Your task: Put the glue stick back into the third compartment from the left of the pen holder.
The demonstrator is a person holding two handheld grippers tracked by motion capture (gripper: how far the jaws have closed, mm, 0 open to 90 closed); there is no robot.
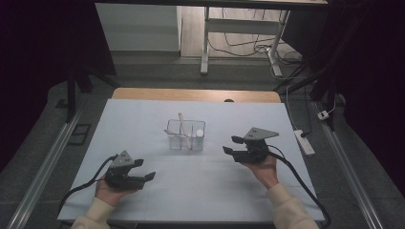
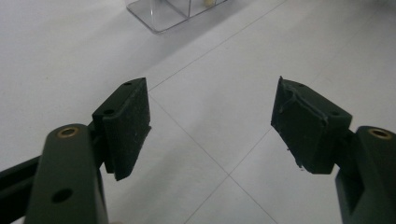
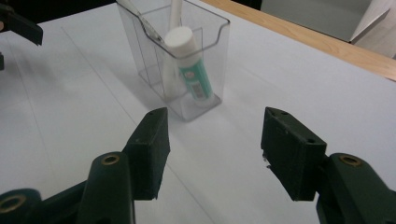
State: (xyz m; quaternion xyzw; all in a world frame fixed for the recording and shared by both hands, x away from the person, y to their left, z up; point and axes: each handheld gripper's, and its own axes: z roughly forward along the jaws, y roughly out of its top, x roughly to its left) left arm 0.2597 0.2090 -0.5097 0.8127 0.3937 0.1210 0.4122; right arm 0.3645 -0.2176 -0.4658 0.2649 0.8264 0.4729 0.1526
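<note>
1. High view: a clear plastic holder (image 1: 186,135) stands upright near the middle of the white table (image 1: 143,124), a little closer to the far edge than to the near one. It is divided into compartments. A pale stick-like item (image 1: 183,128) leans in it, its long axis rising toward the far left, and a white-capped tube (image 1: 198,137) stands in the right part.
2. Same view: the left gripper (image 1: 145,170) rests in a hand near the front left corner, jaws spread wide with nothing between them, pointing right. The right gripper (image 1: 231,145) is held near the right edge, just right of the holder, and points left toward it; its jaws stand apart around bare air, touching nothing.
3. Left gripper view: the two black pads (image 2: 128,126) stand far apart above bare table (image 2: 224,93). A corner of the holder (image 2: 161,14) shows at the top edge, well apart from the jaws.
4. Right gripper view: the pads (image 3: 152,149) stand fairly wide with nothing between them. Beyond them the holder (image 3: 208,65) stands near but untouched. The tube (image 3: 191,70) stands cap-up in the front compartment, tilted slightly, its green label facing the camera. A slim handle (image 3: 140,21) leans across the compartments behind.
</note>
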